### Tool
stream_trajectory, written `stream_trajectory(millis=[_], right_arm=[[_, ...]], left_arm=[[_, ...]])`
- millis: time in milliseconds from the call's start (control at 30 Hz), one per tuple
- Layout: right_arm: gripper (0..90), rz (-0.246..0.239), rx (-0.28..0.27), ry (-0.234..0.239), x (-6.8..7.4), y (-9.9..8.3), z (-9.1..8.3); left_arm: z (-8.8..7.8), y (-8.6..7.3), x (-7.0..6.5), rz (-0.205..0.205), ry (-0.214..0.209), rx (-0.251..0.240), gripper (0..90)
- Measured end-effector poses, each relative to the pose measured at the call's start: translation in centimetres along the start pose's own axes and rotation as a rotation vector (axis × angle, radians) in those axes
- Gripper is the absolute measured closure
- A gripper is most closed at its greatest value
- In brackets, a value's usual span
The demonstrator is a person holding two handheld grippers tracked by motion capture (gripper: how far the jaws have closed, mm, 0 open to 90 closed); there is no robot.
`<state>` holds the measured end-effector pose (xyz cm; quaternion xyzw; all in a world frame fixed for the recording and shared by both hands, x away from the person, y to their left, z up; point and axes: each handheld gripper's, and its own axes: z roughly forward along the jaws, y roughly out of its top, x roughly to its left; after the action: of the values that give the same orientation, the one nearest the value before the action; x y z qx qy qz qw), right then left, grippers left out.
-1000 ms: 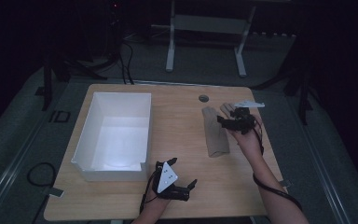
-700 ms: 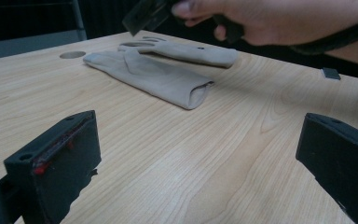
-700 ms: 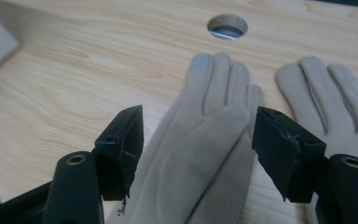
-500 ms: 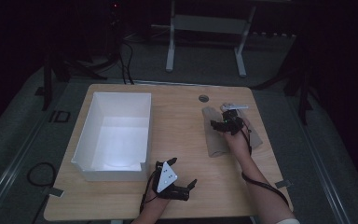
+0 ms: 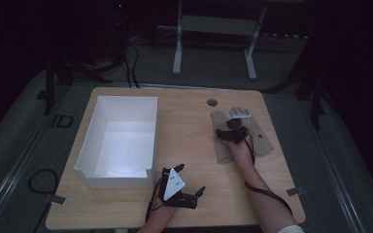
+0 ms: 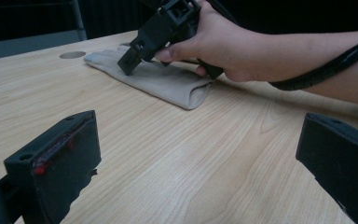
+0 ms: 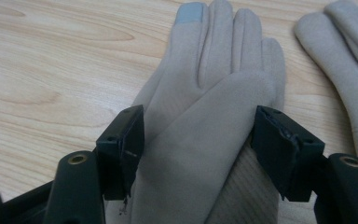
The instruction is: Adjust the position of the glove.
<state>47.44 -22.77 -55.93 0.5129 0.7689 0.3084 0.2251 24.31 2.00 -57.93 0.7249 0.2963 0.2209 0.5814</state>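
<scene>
On the worktop (image 5: 189,141) our right gripper (image 7: 198,135) straddles a beige glove (image 7: 205,93), jaws wide, seemingly not pinching; next, close. Left gripper (image 5: 194,195) idles, jaws wide.

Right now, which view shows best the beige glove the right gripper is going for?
The right gripper view: the glove lies flat, palm between the open jaws of the right gripper. The high view shows it small and partly hidden by the hand. The left gripper view shows it low, from the side.

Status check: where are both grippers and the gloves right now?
Right gripper open, jaws straddling the left glove, pads at its edges. Left gripper open, idle near the table edge. Second glove alongside, white bin well clear.
</scene>
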Motion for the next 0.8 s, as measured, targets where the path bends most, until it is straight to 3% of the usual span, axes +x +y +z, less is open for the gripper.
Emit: stream_trajectory(millis=[67,200,333,367,467,600,700,800], right_arm=[[36.4,-0.022,0.001,-0.027,0.5,-0.1,0.1],[41.6,-0.03,-0.007,-0.033,0.7,-0.2,0.0],[69.2,-0.037,0.0,0.012,0.9,-0.1,-0.3],[72.4,-0.034,0.005,0.033,0.9,0.0,-0.4],[75.3,-0.013,0.004,0.072,1.2,0.2,-1.0],[75.5,0.002,-0.021,0.081,1.8,0.6,-2.1],[75.8,0.019,-0.08,0.08,2.7,1.2,-4.8],[75.8,0.035,-0.098,0.082,3.1,1.4,-5.9]], left_arm=[[0.0,0.0,0.0,0.002,0.0,-0.001,0.1],[0.0,0.0,0.0,0.003,0.001,-0.001,0.1],[0.0,0.0,-0.1,0.004,0.002,-0.001,0.1],[0.0,0.0,-0.1,0.004,0.002,-0.001,0.1],[0.0,0.0,0.0,0.002,0.002,-0.001,0.1],[0.0,0.0,0.0,0.0,0.002,-0.001,0.1],[0.0,0.0,0.0,0.003,0.004,-0.001,0.1],[0.0,0.0,-0.1,0.003,0.006,-0.001,0.1]])
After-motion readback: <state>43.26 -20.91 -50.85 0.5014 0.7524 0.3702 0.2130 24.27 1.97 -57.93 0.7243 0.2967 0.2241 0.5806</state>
